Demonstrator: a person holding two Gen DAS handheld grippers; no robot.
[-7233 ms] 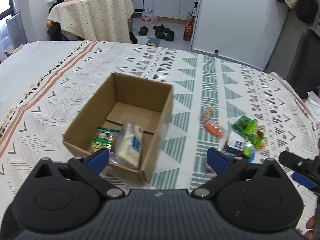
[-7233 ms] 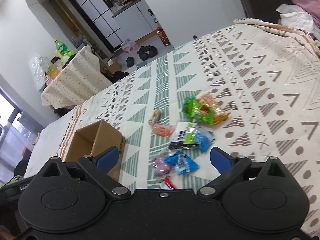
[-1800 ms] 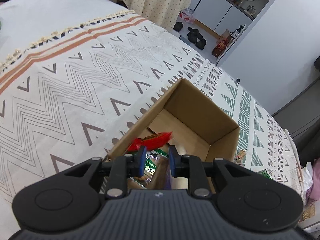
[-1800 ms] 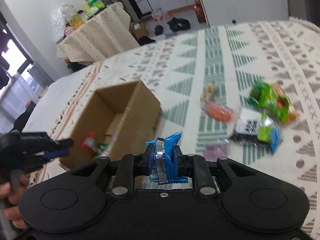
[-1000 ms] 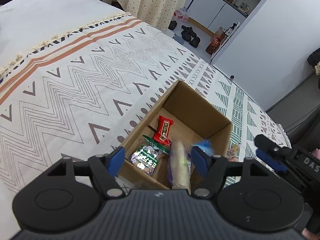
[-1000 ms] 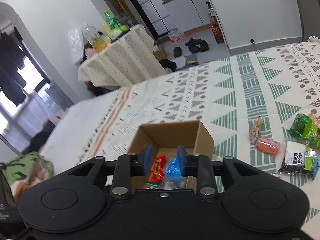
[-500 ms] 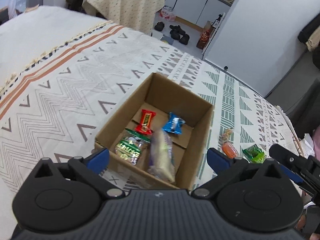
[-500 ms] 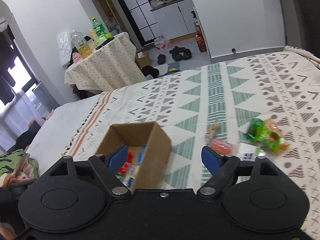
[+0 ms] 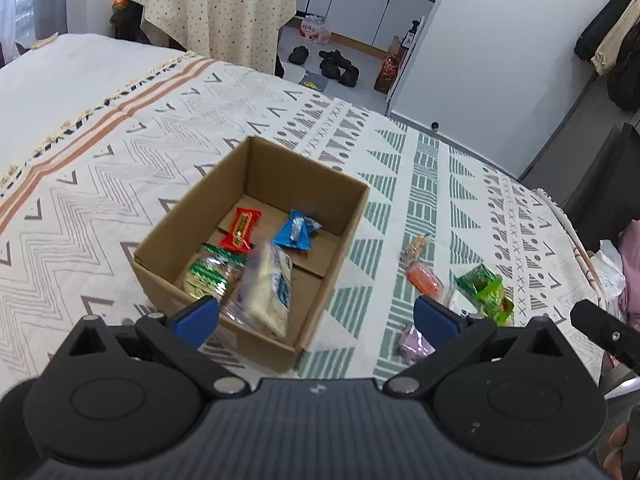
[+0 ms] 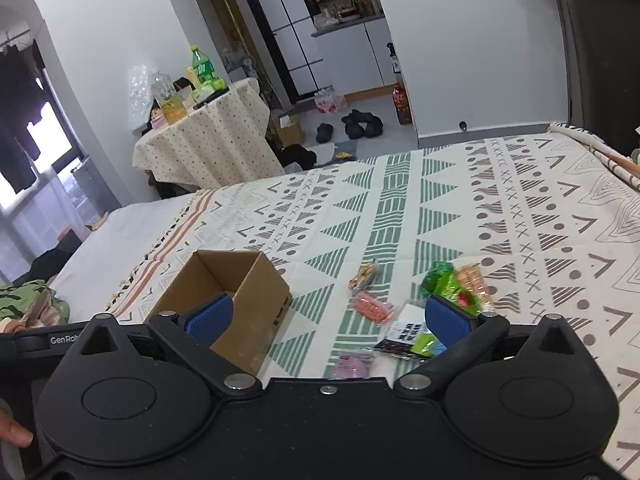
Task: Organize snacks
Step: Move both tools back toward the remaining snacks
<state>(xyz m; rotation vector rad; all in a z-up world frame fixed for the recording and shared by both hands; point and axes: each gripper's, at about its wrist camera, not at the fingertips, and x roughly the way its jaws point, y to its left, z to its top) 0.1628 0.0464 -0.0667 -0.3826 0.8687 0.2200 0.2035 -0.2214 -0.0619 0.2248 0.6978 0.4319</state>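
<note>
Left wrist view: your left tongs point(image 9: 316, 316) stand spread to full width, nothing between the blue pads point(image 9: 196, 314), touching nothing; they have just been opening. They point steeply down over the near rim of the cardboard box point(image 9: 320, 308). The box is open-topped, plain brown corrugated, rectangular, resting on the bedspread point(image 9: 120, 184), a woven cream cloth with grey zigzags, green triangles and an orange stripe. Inside the box: a red wrapper point(image 9: 241, 229) flat on the floor, a crinkled blue packet point(image 9: 296, 235) right of it, a green-and-white foil bag point(image 9: 210, 274) at the near left, and a pale soft pack point(image 9: 269, 288) leaning on the near wall. Right of the box, loose on the bedspread: a small tan-wrapped snack point(image 9: 416, 247), an orange packet point(image 9: 425, 282), a glossy green bag point(image 9: 485, 290) and a lilac packet point(image 9: 414, 344) just behind the right pad. The black tip of your right tongs point(image 9: 604, 334) enters at the right edge.

Right wrist view: your right tongs point(image 10: 326, 318) are likewise released, wide apart and empty, having just been opening. They point down at a shallower slant than the left. The cardboard box point(image 10: 256, 304) sits at near left, its contents hidden by the wall and left pad point(image 10: 210, 318). Remaining snacks lie to its right: tan-wrapped snack point(image 10: 364, 274), orange packet point(image 10: 372, 307), green bag point(image 10: 444, 282), a black-and-white packet point(image 10: 404, 334), lilac packet point(image 10: 352, 365). Your fingertip point(image 10: 14, 436) shows at the lower left edge.
</note>
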